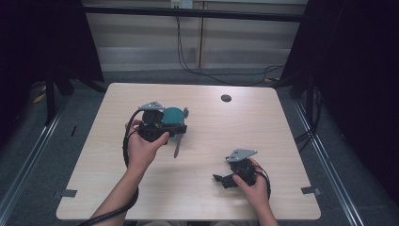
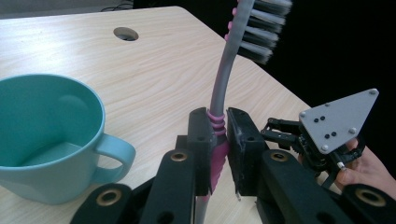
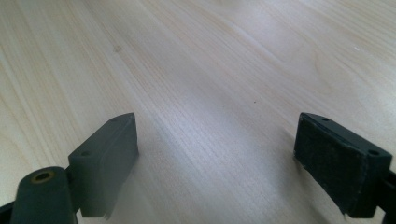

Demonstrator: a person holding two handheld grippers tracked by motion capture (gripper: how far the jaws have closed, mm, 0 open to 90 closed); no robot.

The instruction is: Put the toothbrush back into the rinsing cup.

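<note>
- While the left gripper (image 2: 218, 140) is clamped on the toothbrush (image 2: 223, 93), gripping it at the pink ribbed part of the handle, the brush stands beside the mug (image 2: 46, 140), on the side where the mug's handle points.
- From above, the left gripper (image 1: 176, 126) sits just beside the mug (image 1: 172, 115), and the toothbrush (image 1: 179, 145) runs past the mug, its handle end toward the person.
- Seen along the left gripper, the grey neck of the brush curves up away from the pads (image 2: 201, 135), and the bristle head (image 2: 266, 28) is well above the mug's rim.
- The teal mug stands upright on the surface (image 1: 211, 141), near its middle and short of the round hole (image 1: 226, 98).
- The right gripper (image 1: 221, 179) is well apart from the mug, close to the person's edge of the surface.
- Its jaws are spread wide with nothing between them; the pads (image 3: 343, 163) hover over bare wood (image 3: 210, 93).
- Beyond the brush, the left gripper view catches the right gripper (image 2: 280, 130) with its grey plate (image 2: 336, 119), held in the person's hand (image 2: 369, 168).
</note>
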